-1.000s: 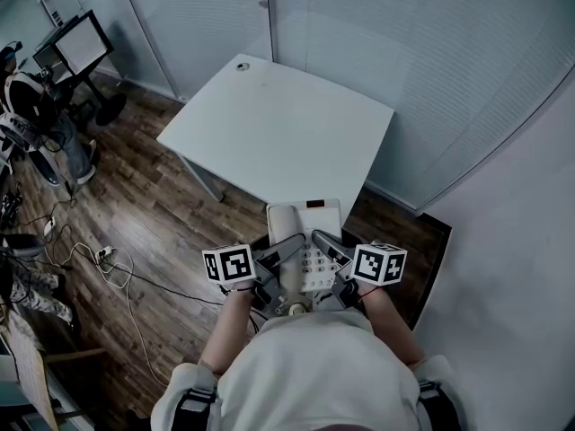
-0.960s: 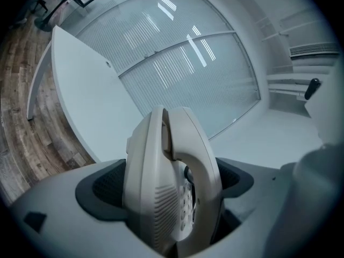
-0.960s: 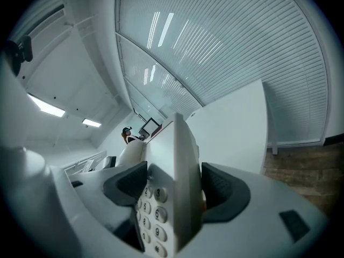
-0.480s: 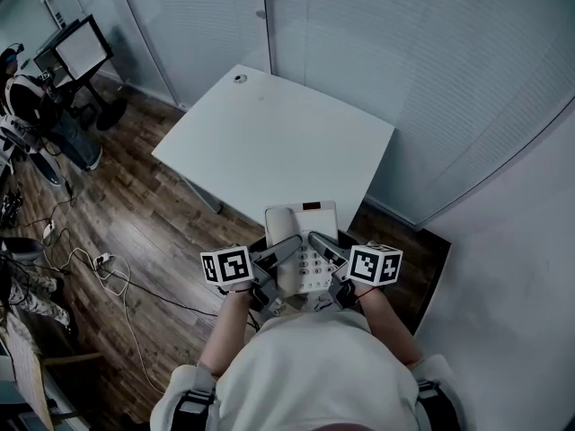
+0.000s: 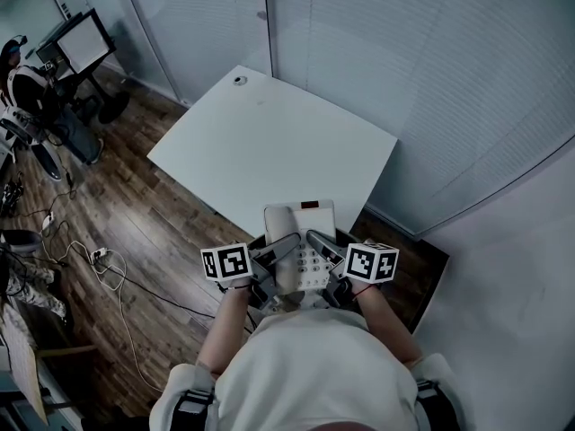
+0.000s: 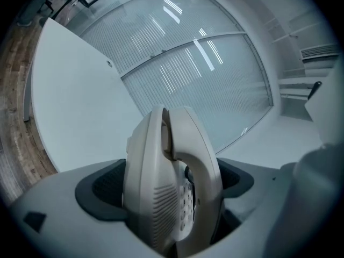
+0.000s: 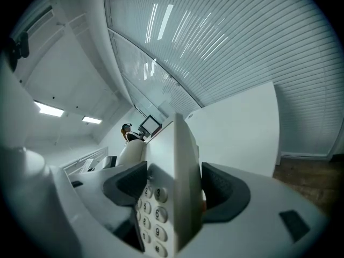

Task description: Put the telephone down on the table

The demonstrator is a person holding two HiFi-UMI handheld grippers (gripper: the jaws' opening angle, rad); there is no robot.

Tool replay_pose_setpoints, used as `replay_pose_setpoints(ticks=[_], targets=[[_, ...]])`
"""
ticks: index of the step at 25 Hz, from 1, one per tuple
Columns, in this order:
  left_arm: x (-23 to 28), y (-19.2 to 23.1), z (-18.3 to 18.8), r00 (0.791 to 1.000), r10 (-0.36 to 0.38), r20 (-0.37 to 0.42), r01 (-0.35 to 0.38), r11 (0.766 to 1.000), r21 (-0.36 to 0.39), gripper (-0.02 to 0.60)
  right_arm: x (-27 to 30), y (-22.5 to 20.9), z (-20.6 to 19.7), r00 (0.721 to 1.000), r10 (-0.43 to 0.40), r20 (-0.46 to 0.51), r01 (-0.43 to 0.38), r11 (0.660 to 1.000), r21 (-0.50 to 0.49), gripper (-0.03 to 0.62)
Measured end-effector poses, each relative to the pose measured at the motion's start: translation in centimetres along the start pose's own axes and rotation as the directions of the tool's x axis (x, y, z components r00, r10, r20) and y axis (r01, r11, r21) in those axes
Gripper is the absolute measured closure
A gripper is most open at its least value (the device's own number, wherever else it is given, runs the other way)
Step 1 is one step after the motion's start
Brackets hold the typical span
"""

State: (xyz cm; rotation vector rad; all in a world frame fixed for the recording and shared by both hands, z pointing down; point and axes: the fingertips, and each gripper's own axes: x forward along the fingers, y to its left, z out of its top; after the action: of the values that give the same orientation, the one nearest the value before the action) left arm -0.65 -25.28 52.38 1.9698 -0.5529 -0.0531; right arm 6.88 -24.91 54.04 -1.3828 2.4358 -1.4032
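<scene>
A pale desk telephone [image 5: 303, 236] with its handset on the cradle and a keypad is held in the air just before the near edge of a white table [image 5: 269, 137]. My left gripper [image 5: 280, 251] is shut on the telephone's left side, where the handset [image 6: 188, 160] lies between its dark pads [image 6: 102, 190]. My right gripper [image 5: 322, 248] is shut on the right side, its pads [image 7: 226, 190] clamping the telephone's edge [image 7: 180, 187] next to the keypad [image 7: 150, 206]. The telephone [image 6: 161, 181] fills the middle of both gripper views.
The white table stands against slatted blinds [image 5: 404, 70], with a small round grommet [image 5: 239, 79] at its far left corner. Wooden floor [image 5: 135, 214] with cables [image 5: 108, 268] lies to the left. A person sits at a monitor [image 5: 83, 45] at far left.
Both grippers and the telephone have shifted slightly forward toward the table's near edge. The grip on the telephone is unchanged.
</scene>
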Motion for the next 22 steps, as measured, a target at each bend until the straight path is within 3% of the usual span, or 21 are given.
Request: replay_pose_setpoints(ticks=[8,22], targets=[[3.9,1.6,2.3,0.999,0.033,0.022,-0.032,0.999,-0.028,0.11,2.1,-3.0,3.3,0.999,0.018,-0.04,-0.018,1.0,-0.008,0.267],[6.9,5.4,2.6,0.995,0.096,0.023,-0.094,0.993,-0.074,0.094,4.9,-7.1,3.5,0.995,0.002,-0.098,-0.002,1.0,0.0,0.267]])
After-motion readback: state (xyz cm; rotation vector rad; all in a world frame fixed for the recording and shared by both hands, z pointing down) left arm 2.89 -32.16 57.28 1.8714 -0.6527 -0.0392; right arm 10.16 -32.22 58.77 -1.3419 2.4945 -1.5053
